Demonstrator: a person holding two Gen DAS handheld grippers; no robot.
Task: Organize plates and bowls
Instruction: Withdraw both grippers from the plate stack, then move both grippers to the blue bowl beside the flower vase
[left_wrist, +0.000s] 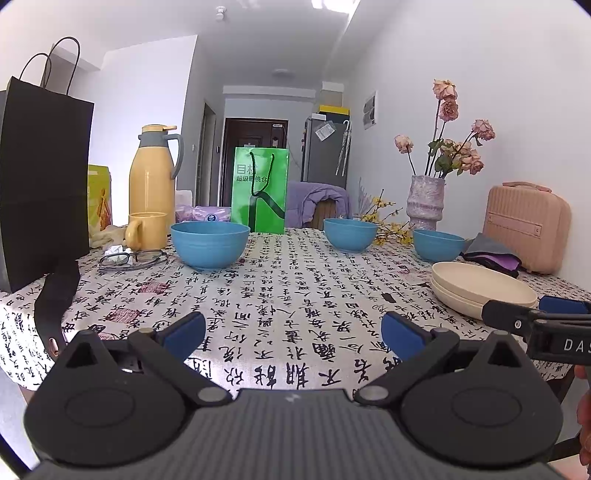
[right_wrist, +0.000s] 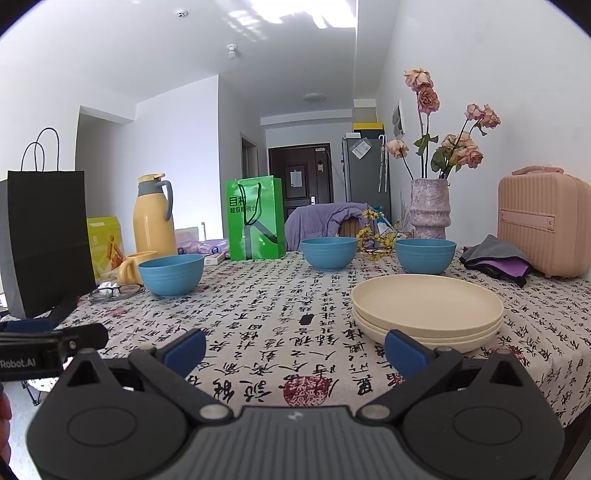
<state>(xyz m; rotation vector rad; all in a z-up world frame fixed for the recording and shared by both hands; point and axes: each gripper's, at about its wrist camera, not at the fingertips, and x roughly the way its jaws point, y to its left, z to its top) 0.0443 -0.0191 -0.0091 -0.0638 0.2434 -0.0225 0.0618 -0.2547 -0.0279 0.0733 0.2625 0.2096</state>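
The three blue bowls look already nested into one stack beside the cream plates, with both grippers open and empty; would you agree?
Not quite: the right wrist view shows the three blue bowls standing apart, unstacked. The cream plates are stacked, and the left gripper and right gripper are open and empty.

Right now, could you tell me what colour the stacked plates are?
Pale cream; the stacked plates show best in the right wrist view.

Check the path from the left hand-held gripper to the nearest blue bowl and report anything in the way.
Nothing visible blocks it. Only bare tablecloth lies between the open left hand-held gripper and the nearest blue bowl. The glasses and yellow mug sit off to the bowl's left, clear of the path.
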